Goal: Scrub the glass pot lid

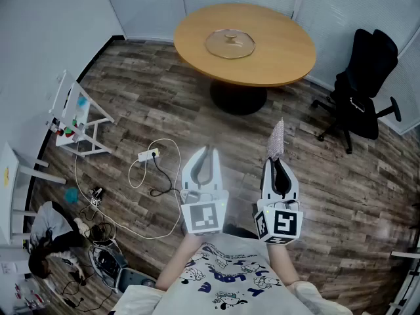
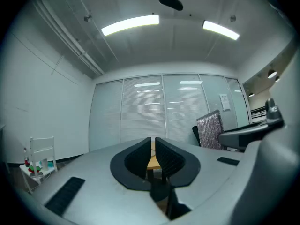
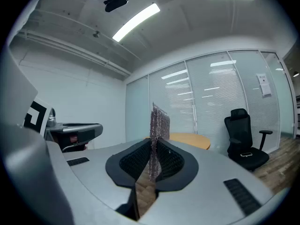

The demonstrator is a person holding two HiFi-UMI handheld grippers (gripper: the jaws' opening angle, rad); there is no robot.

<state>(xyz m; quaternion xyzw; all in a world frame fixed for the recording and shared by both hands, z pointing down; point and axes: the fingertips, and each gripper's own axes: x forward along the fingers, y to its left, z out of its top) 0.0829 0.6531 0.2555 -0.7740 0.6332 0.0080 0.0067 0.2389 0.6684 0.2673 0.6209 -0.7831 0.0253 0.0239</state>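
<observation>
The glass pot lid lies flat on a round wooden table across the room, far ahead of both grippers. My left gripper is held over the wood floor, its jaws shut with nothing between them; in the left gripper view only a sliver of the table shows between them. My right gripper is shut on a silvery mesh scrubbing cloth, which stands upright out of the jaws. The table edge shows behind it.
A black office chair stands right of the table. On the floor at left are a white rack, a power strip with cables and a crouched person. Glass walls with blinds close the far side.
</observation>
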